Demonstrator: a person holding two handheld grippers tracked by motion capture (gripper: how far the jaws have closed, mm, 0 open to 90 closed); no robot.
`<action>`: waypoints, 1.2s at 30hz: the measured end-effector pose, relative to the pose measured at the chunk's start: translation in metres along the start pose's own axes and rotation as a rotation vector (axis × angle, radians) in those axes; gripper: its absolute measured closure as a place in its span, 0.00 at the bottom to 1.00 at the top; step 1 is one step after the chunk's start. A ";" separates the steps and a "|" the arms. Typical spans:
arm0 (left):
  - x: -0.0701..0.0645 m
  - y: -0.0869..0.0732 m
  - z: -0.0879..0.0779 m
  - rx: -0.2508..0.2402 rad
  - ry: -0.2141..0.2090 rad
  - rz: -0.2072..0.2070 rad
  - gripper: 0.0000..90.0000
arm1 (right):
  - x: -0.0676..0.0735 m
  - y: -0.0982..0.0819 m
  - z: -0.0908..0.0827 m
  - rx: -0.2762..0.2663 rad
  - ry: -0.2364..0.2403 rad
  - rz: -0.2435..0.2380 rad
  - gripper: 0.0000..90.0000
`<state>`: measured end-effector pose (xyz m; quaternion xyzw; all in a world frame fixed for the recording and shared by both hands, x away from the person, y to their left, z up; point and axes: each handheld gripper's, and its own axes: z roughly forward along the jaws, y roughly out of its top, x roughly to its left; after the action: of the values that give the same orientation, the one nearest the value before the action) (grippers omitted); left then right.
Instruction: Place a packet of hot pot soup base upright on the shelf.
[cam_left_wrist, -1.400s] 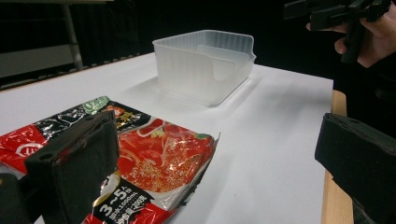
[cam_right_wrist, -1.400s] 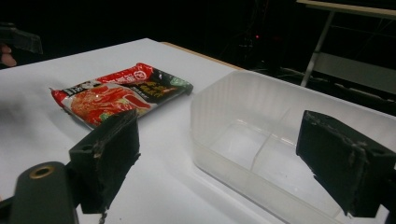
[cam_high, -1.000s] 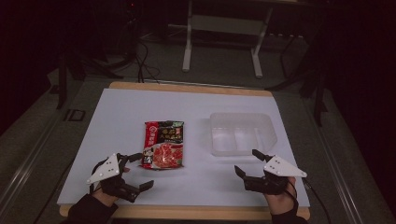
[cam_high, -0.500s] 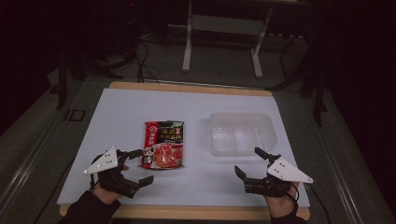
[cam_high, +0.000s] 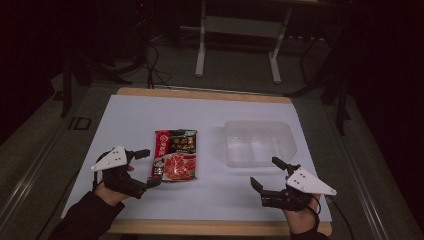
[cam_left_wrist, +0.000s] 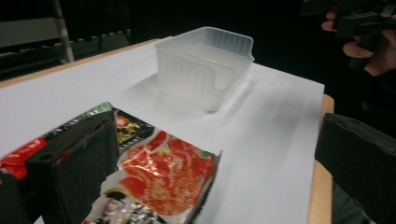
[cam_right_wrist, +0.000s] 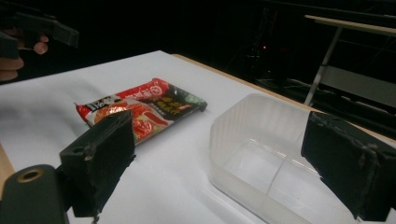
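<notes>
On table (cam_high: 210, 107): packet (cam_high: 174, 154) beside tub (cam_high: 257, 143), apart;
Left gripper (cam_high: 148, 167): jaws apart, by packet;
Right gripper (cam_high: 267, 172): jaws apart, near tub

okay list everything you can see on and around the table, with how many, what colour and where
Food packet: one, red and black, lying flat left of the table's middle.
Plastic container: one, clear, empty, right of the packet.
Sheet: one, white, covering the tabletop.
Table: one, wooden edge showing.
Metal stand: one, pale, on the floor behind the table.
Left gripper: one, black, open, beside the packet's left edge.
Right gripper: one, black, open, just before the container.
</notes>
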<state>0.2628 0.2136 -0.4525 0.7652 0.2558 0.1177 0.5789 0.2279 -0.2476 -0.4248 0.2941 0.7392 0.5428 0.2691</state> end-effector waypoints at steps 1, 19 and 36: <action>0.005 0.004 0.000 0.014 0.005 -0.005 0.00 | 0.000 0.000 0.000 -0.003 0.000 0.004 0.11; 0.042 0.032 0.016 0.038 0.060 -0.019 0.00 | 0.005 0.003 0.003 0.004 -0.037 0.017 0.11; 0.087 0.031 0.049 0.092 0.136 -0.091 0.01 | 0.008 0.002 0.003 0.004 -0.028 0.010 0.15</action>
<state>0.3670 0.2126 -0.4485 0.7687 0.3344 0.1311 0.5292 0.2251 -0.2391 -0.4240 0.3060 0.7351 0.5383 0.2762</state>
